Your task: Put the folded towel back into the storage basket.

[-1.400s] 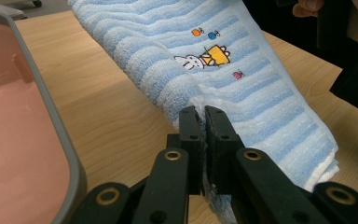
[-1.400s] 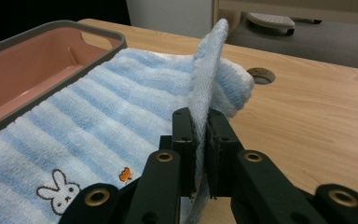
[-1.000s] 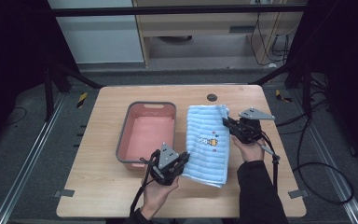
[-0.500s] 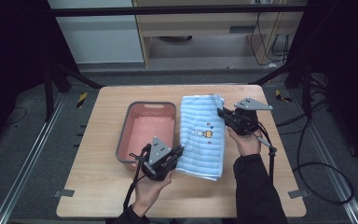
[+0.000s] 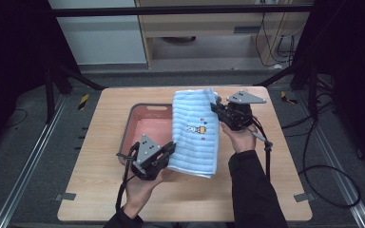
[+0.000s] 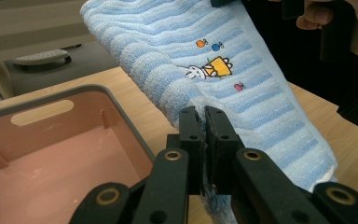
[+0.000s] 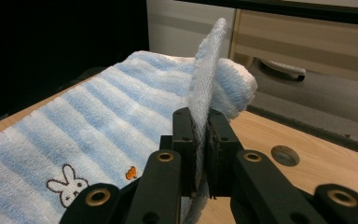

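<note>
The wooden desk (image 5: 100, 199) carries a pink plastic bin with a grey rim (image 5: 131, 122), and a folded blue-and-white striped towel (image 5: 195, 137) with an embroidered rabbit motif (image 5: 197, 128) is suspended between both tools, its left portion overlapping the bin's right edge while its near end sags toward the desk. The step in hand is judged to be the transfer: the towel is gripped at two ends and carried sideways toward the bin. The next move calls for centring the towel over the bin cavity, lowering both ends evenly so the fold does not open, and releasing only once the fabric rests inside the walls; an uneven descent could drape one end over the rim. The left tongs (image 5: 168, 151) are clamped on the towel's near edge, as the left gripper view confirms, where the black jaws meet on a pinch of terry cloth (image 6: 206, 122). The right tongs (image 5: 217, 108) are clamped on the far corner; in the right gripper view a thin flap of fabric stands upright between the closed jaws (image 7: 200, 119). The left hand (image 5: 140, 185) holds its tool low near the bin's front corner, jaws pointing right and away from the person. The right hand (image 5: 240, 137) holds its tool farther out, jaws pointing left.
</note>
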Demonstrator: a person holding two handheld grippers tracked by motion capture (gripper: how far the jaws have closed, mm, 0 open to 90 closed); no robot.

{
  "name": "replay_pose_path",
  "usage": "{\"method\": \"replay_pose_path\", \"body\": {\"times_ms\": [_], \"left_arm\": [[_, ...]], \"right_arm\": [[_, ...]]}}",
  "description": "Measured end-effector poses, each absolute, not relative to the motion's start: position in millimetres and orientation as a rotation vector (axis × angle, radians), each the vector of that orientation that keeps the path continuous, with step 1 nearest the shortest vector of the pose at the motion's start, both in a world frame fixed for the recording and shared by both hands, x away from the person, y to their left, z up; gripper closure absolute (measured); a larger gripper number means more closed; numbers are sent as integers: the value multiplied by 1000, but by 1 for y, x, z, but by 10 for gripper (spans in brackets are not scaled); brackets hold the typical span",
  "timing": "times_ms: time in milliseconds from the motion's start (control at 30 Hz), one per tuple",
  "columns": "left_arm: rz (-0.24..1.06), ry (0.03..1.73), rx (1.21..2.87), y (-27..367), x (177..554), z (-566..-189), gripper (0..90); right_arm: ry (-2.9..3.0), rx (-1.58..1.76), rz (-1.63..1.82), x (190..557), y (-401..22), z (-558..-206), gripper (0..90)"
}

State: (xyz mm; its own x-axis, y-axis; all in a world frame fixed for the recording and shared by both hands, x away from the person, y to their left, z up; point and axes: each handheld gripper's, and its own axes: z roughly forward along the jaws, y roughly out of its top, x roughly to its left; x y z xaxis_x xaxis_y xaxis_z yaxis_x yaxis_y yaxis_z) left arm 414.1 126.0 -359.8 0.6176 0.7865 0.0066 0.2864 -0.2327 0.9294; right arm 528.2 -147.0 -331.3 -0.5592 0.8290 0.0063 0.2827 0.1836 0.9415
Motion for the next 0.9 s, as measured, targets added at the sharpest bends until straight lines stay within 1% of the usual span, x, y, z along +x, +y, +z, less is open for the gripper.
{"method": "replay_pose_path", "body": {"times_ms": [900], "left_arm": [[671,943,1738,186,423,-350,861]], "right_arm": [[2012,969,1398,558,-79,-320,844]]}}
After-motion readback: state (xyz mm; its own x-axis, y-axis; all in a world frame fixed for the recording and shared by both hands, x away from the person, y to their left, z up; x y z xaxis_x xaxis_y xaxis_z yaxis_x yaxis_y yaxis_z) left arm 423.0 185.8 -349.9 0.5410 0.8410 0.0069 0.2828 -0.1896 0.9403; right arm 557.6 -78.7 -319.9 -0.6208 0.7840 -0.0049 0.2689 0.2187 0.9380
